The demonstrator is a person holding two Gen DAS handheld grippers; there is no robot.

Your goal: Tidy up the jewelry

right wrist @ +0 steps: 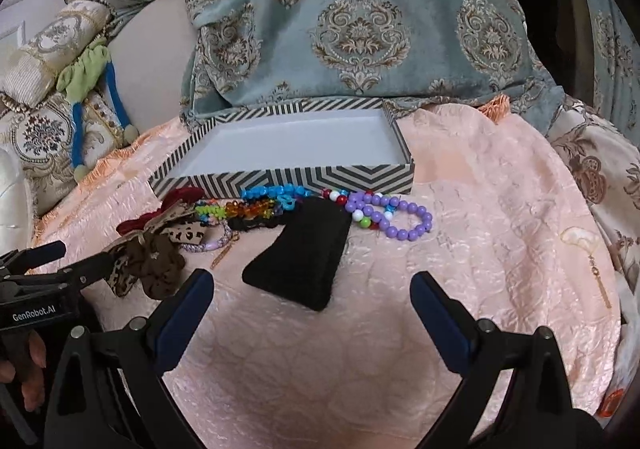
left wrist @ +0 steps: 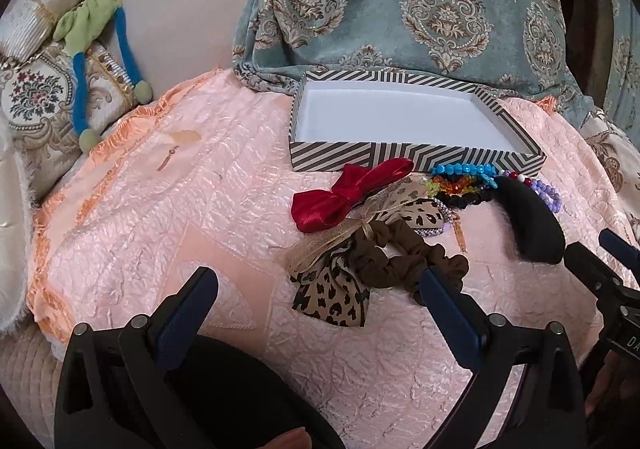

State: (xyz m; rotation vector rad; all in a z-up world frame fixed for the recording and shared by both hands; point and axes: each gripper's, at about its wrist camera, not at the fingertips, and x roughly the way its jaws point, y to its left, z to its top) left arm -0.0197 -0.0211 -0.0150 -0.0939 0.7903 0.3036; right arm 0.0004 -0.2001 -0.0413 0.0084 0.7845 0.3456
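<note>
Right wrist view: we hold both claws, right claw (right wrist: 312,289) and left claw (left wrist: 320,289), open and empty; the striped box (right wrist: 288,175) is unfilled. Next, we judge: grasp the purple bracelet (right wrist: 400,219).

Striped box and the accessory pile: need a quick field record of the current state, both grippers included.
box: striped box, open, white inside, nothing in it
pile: in front of box, on pink quilt
items: red bow; leopard bow; brown scrunchie; black pad; purple bead bracelet; blue bead bracelet
stray: earring far right on quilt, apart from pile
left gripper: open, holding nothing, near leopard bow
right gripper: open, holding nothing, at black pad
</note>
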